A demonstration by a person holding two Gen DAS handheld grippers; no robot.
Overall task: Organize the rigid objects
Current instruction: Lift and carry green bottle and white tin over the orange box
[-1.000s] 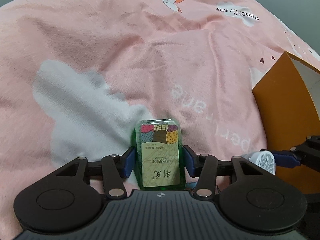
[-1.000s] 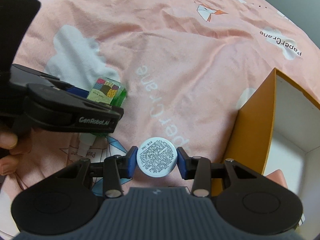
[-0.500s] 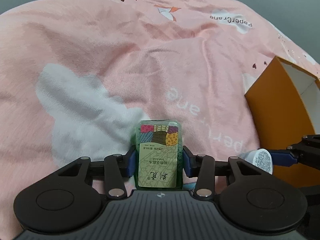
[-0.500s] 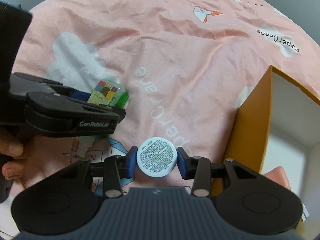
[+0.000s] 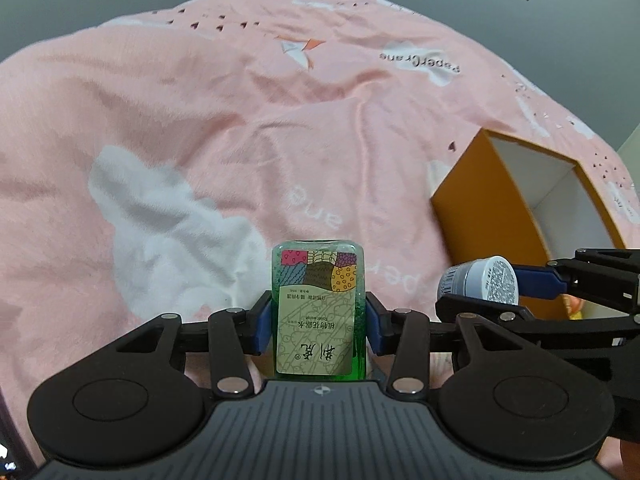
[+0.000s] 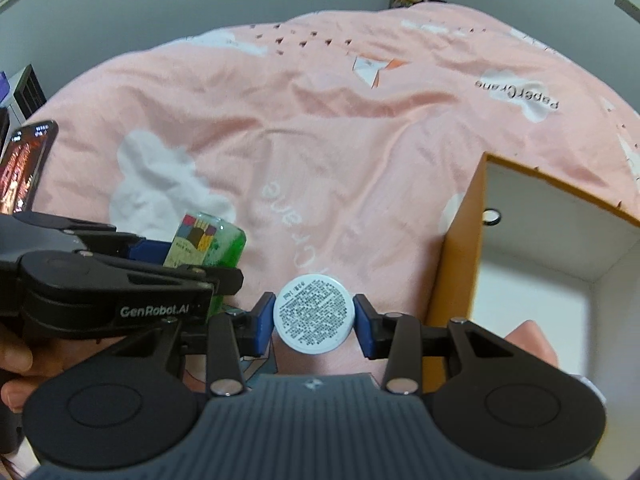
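The left gripper (image 5: pixel 318 326) is clamped on a green toilet-water bottle (image 5: pixel 318 308) held between its blue pads above the pink quilt (image 5: pixel 200 120), while the right gripper (image 6: pixel 314 326), just to its right, grips a round white jar (image 6: pixel 314 314) beside the orange box (image 6: pixel 460 248).

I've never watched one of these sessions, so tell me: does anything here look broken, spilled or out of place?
Nothing stands out. The green bottle sits upright in the left hand-held gripper, the white jar is held squarely in the right hand-held gripper, and the orange box on the pink blanket looks intact. No spills show.
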